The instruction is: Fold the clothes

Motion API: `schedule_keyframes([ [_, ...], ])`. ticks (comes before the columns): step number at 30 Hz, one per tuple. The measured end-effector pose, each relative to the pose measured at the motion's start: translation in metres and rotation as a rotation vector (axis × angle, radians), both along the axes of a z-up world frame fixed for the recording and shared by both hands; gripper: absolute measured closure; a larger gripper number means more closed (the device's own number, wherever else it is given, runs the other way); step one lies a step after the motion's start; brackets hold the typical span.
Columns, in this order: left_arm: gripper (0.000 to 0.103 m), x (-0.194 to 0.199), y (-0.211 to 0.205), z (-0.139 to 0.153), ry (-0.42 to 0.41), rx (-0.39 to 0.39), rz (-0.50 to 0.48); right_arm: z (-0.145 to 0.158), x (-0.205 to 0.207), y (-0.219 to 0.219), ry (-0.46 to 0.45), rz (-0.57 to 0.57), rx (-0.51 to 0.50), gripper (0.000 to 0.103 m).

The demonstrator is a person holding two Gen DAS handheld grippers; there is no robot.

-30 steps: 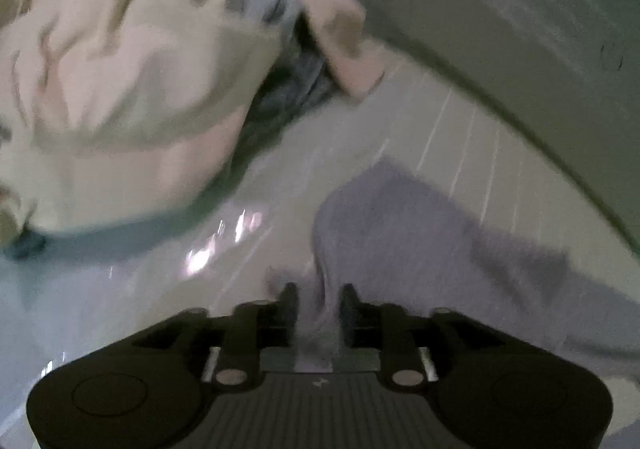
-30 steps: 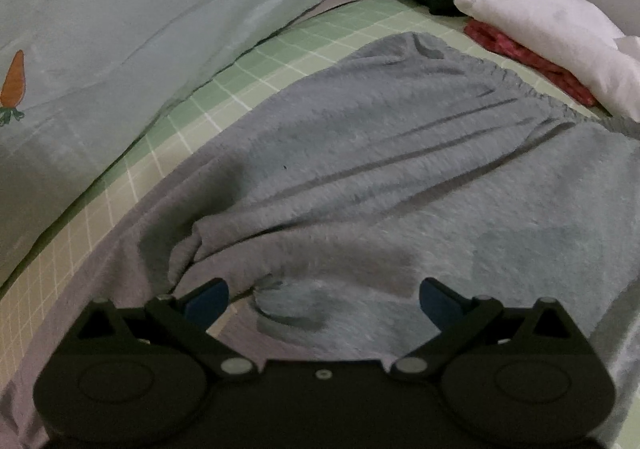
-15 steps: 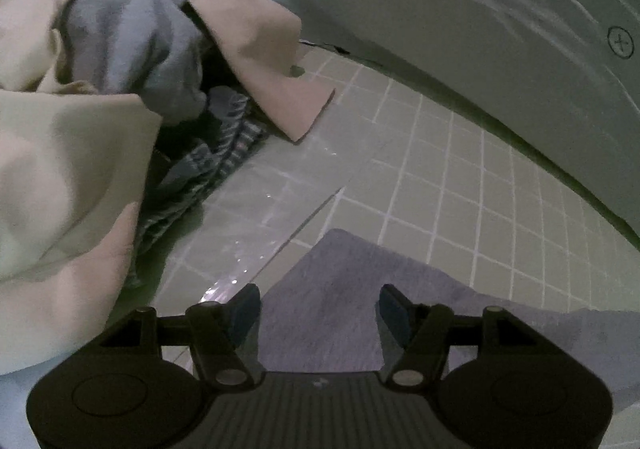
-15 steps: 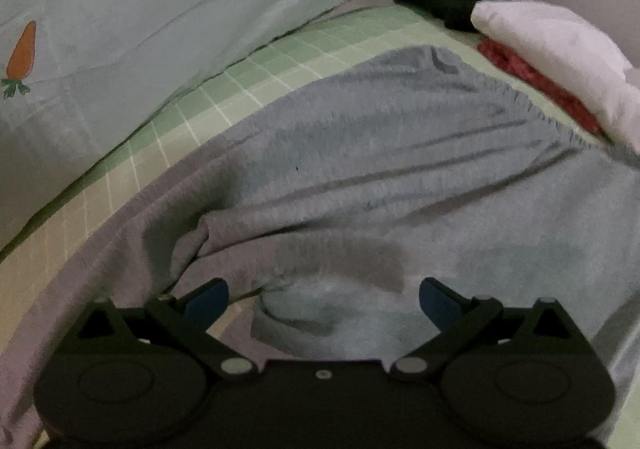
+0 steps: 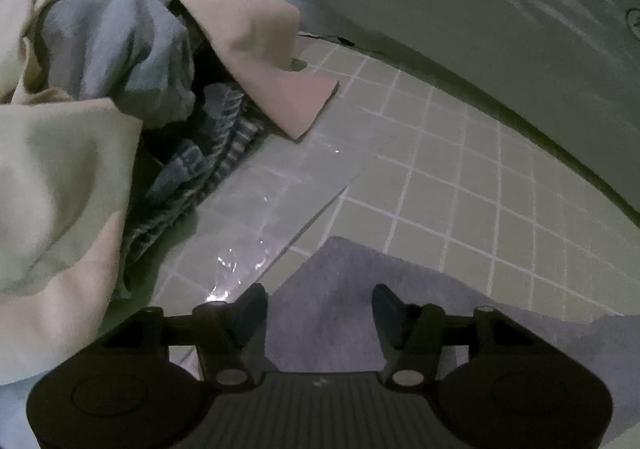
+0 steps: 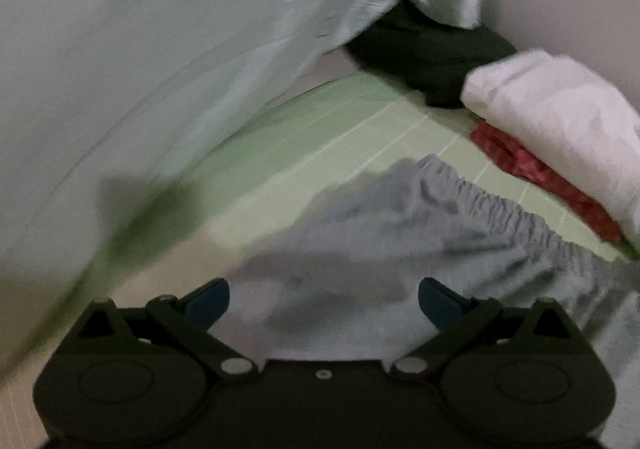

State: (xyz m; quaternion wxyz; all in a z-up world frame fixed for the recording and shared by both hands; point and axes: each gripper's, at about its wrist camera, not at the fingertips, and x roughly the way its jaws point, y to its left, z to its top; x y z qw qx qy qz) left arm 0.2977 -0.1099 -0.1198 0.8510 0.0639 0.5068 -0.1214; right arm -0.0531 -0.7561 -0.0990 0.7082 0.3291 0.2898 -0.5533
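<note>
A grey garment [image 5: 328, 261] lies flat on the green grid mat [image 5: 480, 169], one corner pointing away from me. My left gripper [image 5: 317, 299] hovers over that corner. Its jaws are closing, the cloth lies under the gap, and the pads do not press on it. In the right wrist view the same grey garment [image 6: 420, 217] shows its gathered elastic waistband [image 6: 500, 205]. My right gripper [image 6: 324, 289] stands wide open just above the cloth, with nothing gripped. That view is blurred by motion.
A pile of unfolded clothes sits at the left: beige cloth [image 5: 60, 177], blue-grey cloth [image 5: 120, 49], a striped piece [image 5: 208, 153]. Folded white [image 6: 552, 121], red [image 6: 540, 177] and dark [image 6: 432, 49] items lie at the right. A pale sheet [image 6: 160, 49] hangs behind the mat.
My left gripper let go of the grey cloth, opened, then narrowed slightly; the cloth now lies flat. My right gripper, open throughout, slid across the garment toward the waistband.
</note>
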Motion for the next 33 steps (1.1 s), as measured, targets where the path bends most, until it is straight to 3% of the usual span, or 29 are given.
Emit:
schedule_keyframes([
  [5, 0.054, 0.005, -0.006, 0.002, -0.014, 0.011, 0.033, -0.019, 0.001, -0.042, -0.05, -0.146, 0.04, 0.006],
  [7, 0.064, 0.007, -0.007, 0.003, -0.016, 0.007, 0.054, -0.026, 0.005, -0.05, -0.019, -0.174, 0.052, 0.014],
  [9, 0.093, 0.009, -0.008, 0.005, -0.008, -0.005, 0.07, -0.031, 0.008, -0.051, 0.025, -0.189, 0.05, 0.019],
  [10, 0.094, 0.011, -0.008, 0.006, 0.0, -0.019, 0.081, -0.031, 0.01, -0.051, 0.046, -0.175, 0.037, 0.025],
  [12, 0.096, 0.011, -0.007, 0.008, 0.0, -0.036, 0.113, -0.032, 0.013, -0.051, 0.088, -0.132, 0.009, 0.062],
  [13, 0.096, 0.01, -0.007, 0.01, -0.009, -0.038, 0.12, -0.03, 0.011, -0.05, 0.095, -0.111, 0.003, 0.099],
  [16, 0.096, 0.003, -0.003, 0.029, -0.08, -0.047, 0.132, -0.022, -0.004, -0.043, 0.045, -0.1, -0.028, 0.101],
  [25, 0.096, -0.061, 0.035, 0.115, -0.298, -0.097, 0.178, 0.045, -0.085, 0.023, 0.0, -0.119, -0.292, 0.101],
  [30, 0.096, -0.116, 0.07, 0.142, -0.336, -0.113, 0.282, 0.067, -0.132, 0.064, 0.028, -0.128, -0.347, 0.101],
  [33, 0.096, -0.127, 0.077, 0.149, -0.34, -0.129, 0.309, 0.073, -0.143, 0.072, 0.051, -0.109, -0.354, 0.101],
])
